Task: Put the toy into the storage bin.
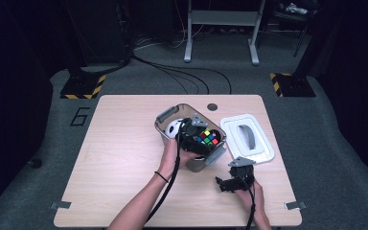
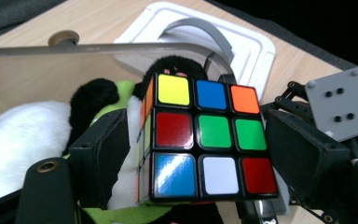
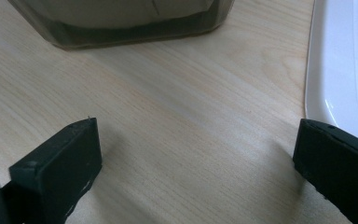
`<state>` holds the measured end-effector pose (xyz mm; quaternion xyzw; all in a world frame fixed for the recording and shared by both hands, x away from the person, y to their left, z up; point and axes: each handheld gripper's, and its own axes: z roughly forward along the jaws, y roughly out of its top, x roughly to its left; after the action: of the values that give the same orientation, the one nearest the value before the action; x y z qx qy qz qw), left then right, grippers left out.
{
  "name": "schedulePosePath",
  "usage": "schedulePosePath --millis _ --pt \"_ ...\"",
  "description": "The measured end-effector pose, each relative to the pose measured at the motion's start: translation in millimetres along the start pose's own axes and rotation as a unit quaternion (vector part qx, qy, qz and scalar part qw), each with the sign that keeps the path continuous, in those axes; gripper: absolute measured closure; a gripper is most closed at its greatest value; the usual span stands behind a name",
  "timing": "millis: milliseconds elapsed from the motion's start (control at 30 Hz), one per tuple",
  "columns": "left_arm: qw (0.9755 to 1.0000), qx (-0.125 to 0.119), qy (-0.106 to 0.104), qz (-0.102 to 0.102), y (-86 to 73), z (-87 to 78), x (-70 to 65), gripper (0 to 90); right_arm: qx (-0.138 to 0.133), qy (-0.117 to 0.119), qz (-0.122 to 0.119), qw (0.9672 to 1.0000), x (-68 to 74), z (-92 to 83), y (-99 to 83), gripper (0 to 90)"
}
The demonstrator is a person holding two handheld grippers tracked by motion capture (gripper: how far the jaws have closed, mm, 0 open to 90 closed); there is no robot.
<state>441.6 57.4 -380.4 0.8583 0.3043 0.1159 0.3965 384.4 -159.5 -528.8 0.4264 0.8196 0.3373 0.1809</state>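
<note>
Left tongs [image 2: 193, 154] slack around puzzle cube [image 2: 209, 140] inside bin [image 1: 172, 115], pads clear; right tongs [image 3: 196, 163] wide over table [image 3: 168, 116].

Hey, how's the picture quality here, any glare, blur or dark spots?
High view: the table is lit, the room around it dark. Left gripper view: glare streaks the blue sticker of the Rubik's cube; the white plush toy is soft. Right gripper view: the near jaws blur, with sheen on the white lid.
</note>
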Motion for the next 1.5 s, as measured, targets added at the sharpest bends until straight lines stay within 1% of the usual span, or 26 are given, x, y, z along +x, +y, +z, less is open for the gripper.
schedulePosePath --millis 67,167,233,267,300,367,400,500,533,567,600,700,867,900,1000,1067,1100,1133,1200,1233,1267,1300,1400,1433,1467,1500 --pt "0.9999 -0.013 -0.001 -0.002 2.1 -6.2 1.4 23.7 0.0 0.0 0.0 1.0 0.0 0.0 0.0 0.0" --pt "0.9997 -0.023 0.004 -0.001 5.0 -11.0 4.7 30.3 0.0 0.0 0.0 1.0 0.1 0.0 0.0 0.0" --pt "0.9997 -0.022 0.003 -0.006 5.9 -10.0 9.2 35.5 -0.002 0.005 0.008 1.0 1.0 -0.2 0.3 0.0" --pt "0.9998 -0.017 0.003 -0.006 5.7 -9.0 10.6 36.5 -0.001 0.003 0.006 1.0 0.7 -0.1 0.2 0.0" --pt "0.9998 -0.018 -0.005 -0.011 5.0 -7.3 12.8 37.4 0.0 0.0 0.001 1.0 0.1 0.0 0.1 0.0" --pt "0.9995 -0.019 -0.017 -0.019 3.8 -5.3 15.6 38.7 0.0 0.003 0.005 1.0 0.6 -0.2 0.2 0.0" --pt "0.9993 -0.018 -0.024 -0.021 2.9 -3.9 17.0 39.6 -0.003 -0.001 -0.003 1.0 -0.5 0.5 0.1 0.0" --pt "0.9986 -0.014 -0.04 -0.031 0.8 1.0 19.9 41.4 -0.002 -0.001 -0.002 1.0 -0.4 0.4 0.1 0.0" --pt "0.9984 -0.017 -0.042 -0.036 0.0 2.3 20.9 42.4 -0.003 -0.001 -0.002 1.0 -0.4 0.4 0.1 0.0" --pt "0.9984 -0.013 -0.042 -0.035 -0.1 2.9 21.3 42.5 -0.003 -0.001 -0.002 1.0 -0.4 0.4 0.1 0.1" --pt "0.9985 -0.013 -0.04 -0.033 -0.3 3.2 21.2 42.5 -0.004 0.003 0.006 1.0 0.6 0.2 0.3 0.0" --pt "0.9988 -0.012 -0.037 -0.03 -1.3 5.2 20.6 42.7 -0.003 -0.001 -0.002 1.0 -0.4 0.4 0.1 0.0" --pt "0.9988 -0.012 -0.038 -0.03 -3.3 6.0 21.6 43.6 -0.004 0.003 0.004 1.0 0.5 0.3 0.3 0.0" --pt "0.9988 -0.013 -0.036 -0.029 -3.7 6.3 21.2 43.6 -0.003 -0.001 -0.003 1.0 -0.4 0.4 0.0 0.0" --pt "0.9992 -0.011 -0.032 -0.024 -1.9 5.3 19.5 43.8 -0.003 -0.001 -0.003 1.0 -0.4 0.4 0.0 0.0" --pt "0.9991 -0.008 -0.031 -0.028 0.9 3.6 19.4 43.8 -0.003 0.002 0.0 1.0 -0.1 0.2 0.1 0.0" --pt "0.9992 -0.008 -0.025 -0.03 2.1 2.9 19.4 41.5 -0.003 0.002 0.001 1.0 0.0 0.2 0.2 0.0" --pt "0.9994 -0.008 -0.017 -0.029 2.9 2.4 19.5 36.4 -0.005 0.0 0.008 1.0 1.0 0.6 0.5 0.0" --pt "0.9994 -0.015 -0.001 -0.032 3.7 -1.8 19.9 31.0 -0.005 -0.001 0.009 0.9999 1.1 0.8 0.4 0.0" --pt "0.9992 -0.019 0.002 -0.036 3.7 -4.7 20.6 28.1 -0.004 0.001 0.004 1.0 0.4 0.5 0.3 0.0" --pt "0.9991 -0.022 0.008 -0.036 3.5 -7.9 21.1 26.2 -0.005 0.002 0.008 1.0 0.9 0.5 0.4 0.0" --pt "0.9989 -0.024 0.016 -0.038 3.1 -11.2 21.4 24.6 -0.003 0.0 -0.002 1.0 -0.3 0.3 0.1 0.0" --pt "0.9981 -0.027 0.034 -0.043 0.4 -20.4 24.7 18.1 -0.005 0.004 0.006 1.0 0.7 0.3 0.3 0.1" --pt "0.9979 -0.027 0.039 -0.045 -1.0 -23.5 26.5 16.9 -0.003 0.002 0.0 1.0 -0.1 0.3 0.1 0.0" --pt "0.9975 -0.029 0.042 -0.049 -2.7 -26.5 28.4 16.1 -0.005 0.004 0.006 1.0 0.7 0.3 0.3 0.0" --pt "0.9973 -0.029 0.045 -0.051 -4.6 -29.8 30.6 15.1 -0.004 0.003 0.002 1.0 0.2 0.2 0.2 0.0"
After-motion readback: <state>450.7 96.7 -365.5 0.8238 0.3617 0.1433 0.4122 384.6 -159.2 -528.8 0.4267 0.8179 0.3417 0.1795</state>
